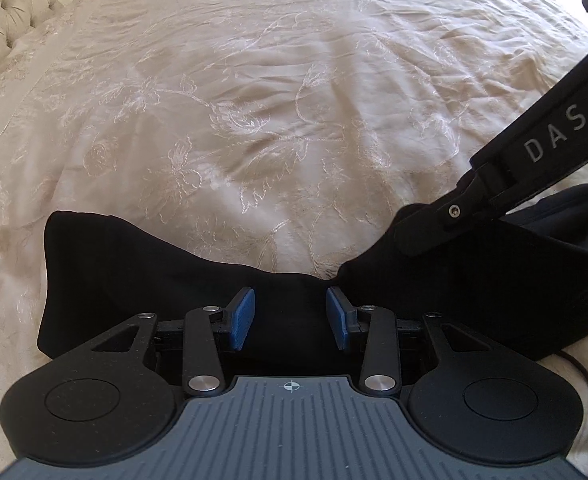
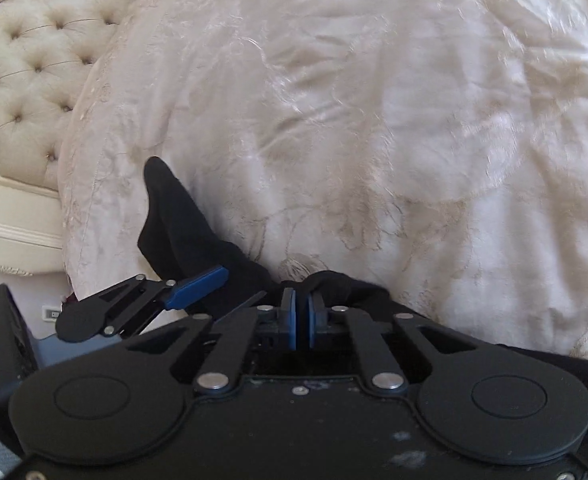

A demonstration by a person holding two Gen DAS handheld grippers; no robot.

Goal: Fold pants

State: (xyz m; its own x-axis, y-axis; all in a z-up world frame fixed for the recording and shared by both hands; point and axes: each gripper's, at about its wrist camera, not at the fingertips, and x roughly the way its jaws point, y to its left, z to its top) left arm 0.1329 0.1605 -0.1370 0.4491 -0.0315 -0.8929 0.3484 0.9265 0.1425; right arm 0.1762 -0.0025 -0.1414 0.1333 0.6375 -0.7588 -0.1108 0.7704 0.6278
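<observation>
Black pants (image 1: 142, 280) on bed (image 1: 254, 100), long axis left-right. Left gripper (image 1: 290, 312): jaws wide, over the middle. Right gripper (image 2: 301, 316): jaws pinching cloth.

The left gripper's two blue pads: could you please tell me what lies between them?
Black pants fabric fills the open gap of the left gripper, seen in the left wrist view.

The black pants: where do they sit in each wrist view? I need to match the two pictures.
Left wrist: black pants along the bottom, under the open left gripper.
Right wrist: pants lower left, running to the shut right gripper.
Shared landmark: tufted headboard, upper left in both.
</observation>
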